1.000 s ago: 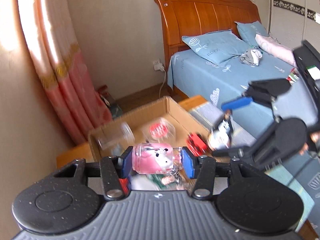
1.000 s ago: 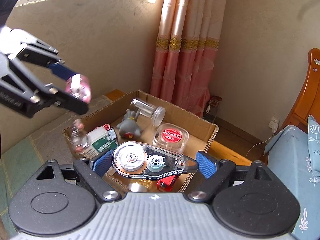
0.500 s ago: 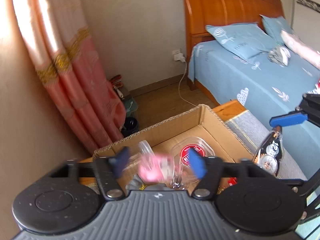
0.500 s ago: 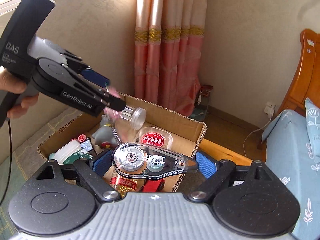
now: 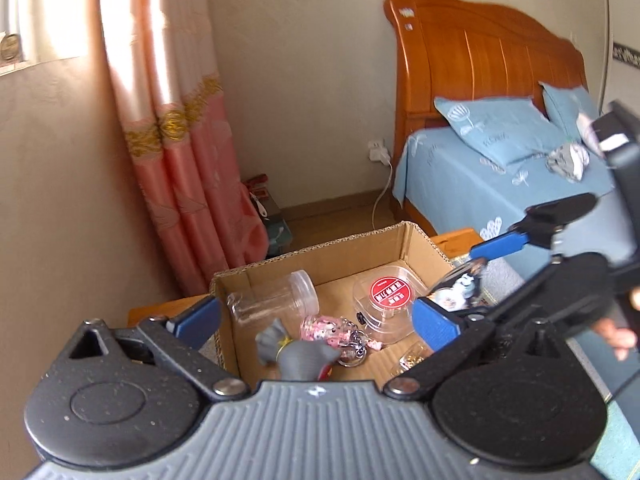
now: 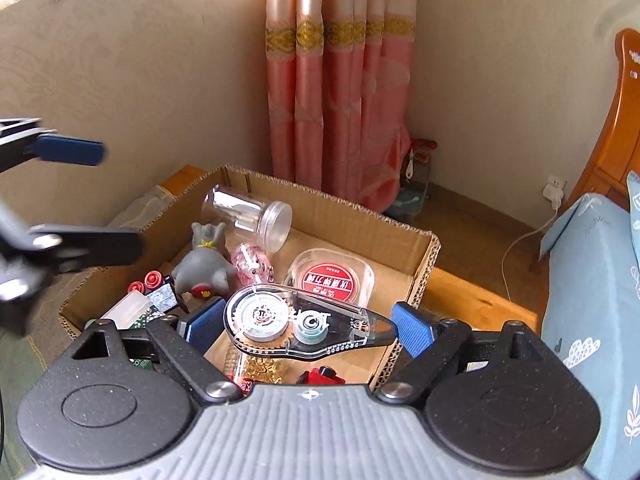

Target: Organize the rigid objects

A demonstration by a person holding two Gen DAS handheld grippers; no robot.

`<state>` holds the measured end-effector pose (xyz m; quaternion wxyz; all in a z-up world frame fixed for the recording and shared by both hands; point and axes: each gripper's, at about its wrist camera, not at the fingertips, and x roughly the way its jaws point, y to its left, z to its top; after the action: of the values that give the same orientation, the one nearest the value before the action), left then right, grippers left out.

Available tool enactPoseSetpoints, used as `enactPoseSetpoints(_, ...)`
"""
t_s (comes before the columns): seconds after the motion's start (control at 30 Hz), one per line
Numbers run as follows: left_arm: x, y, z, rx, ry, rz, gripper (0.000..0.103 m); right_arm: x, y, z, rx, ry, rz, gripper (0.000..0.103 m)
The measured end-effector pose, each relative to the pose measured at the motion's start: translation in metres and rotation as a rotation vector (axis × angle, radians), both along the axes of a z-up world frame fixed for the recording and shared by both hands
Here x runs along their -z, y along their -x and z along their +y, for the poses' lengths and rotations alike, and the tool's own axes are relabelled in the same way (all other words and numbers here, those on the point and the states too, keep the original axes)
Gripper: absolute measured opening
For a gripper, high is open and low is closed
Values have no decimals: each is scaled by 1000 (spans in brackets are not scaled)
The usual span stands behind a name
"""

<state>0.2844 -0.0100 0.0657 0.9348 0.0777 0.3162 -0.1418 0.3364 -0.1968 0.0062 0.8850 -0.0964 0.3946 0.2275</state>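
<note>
An open cardboard box (image 5: 320, 248) (image 6: 332, 200) holds small items. A pink charm bottle on a keyring (image 5: 324, 328) (image 6: 248, 260) lies loose inside it, beside a grey figurine (image 5: 296, 354) (image 6: 204, 264). My left gripper (image 5: 318, 322) hovers over the box's near corner, its jaws opening wide with nothing between them. Its blue pad (image 6: 68, 150) shows at the left of the right wrist view. My right gripper (image 6: 308, 324) is shut on a clear correction tape dispenser (image 6: 300, 322) (image 5: 460, 288), held above the box's near right edge.
Also in the box are a clear jar (image 5: 272, 298) (image 6: 252, 212) on its side, a clear case with a red label (image 5: 390, 304) (image 6: 332, 278), and small red and green items (image 6: 148, 280). A pink curtain (image 6: 340, 100) hangs behind. A bed (image 5: 500, 168) stands to the right.
My left gripper let go of the pink charm bottle, which dropped into the box, and its jaws spread wide. My right gripper carried the tape dispenser nearer, over the box.
</note>
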Motion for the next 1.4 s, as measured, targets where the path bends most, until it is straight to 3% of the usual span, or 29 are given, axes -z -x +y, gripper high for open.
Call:
enactPoseSetpoints(0.07,2,8,3,-8,-1,-7,102,3,-2,3,5,-3,18,93)
enactPoseSetpoints(0.13,4,13,2,-8,-23,-3,102,4,1,5,17,-1,19,103)
enactPoseSetpoints(0.43,12,46,-1,-52,-105,-46,102,-5,24,10,75,45,2,103)
enactPoseSetpoints(0.6,12,72,7,-95,-51,-49,102,-9,55,9,177,113,16,103)
enactPoseSetpoints(0.73,10,94,14,-186,-8,-19,102,-13,93,5,244,143,-10,103)
enactPoseSetpoints(1.0,12,128,11,-265,-20,31,102,-15,165,-1,362,58,-45,103)
enactPoseSetpoints(1.4,14,147,2,-291,-43,54,102,-16,197,3,418,31,-71,103)
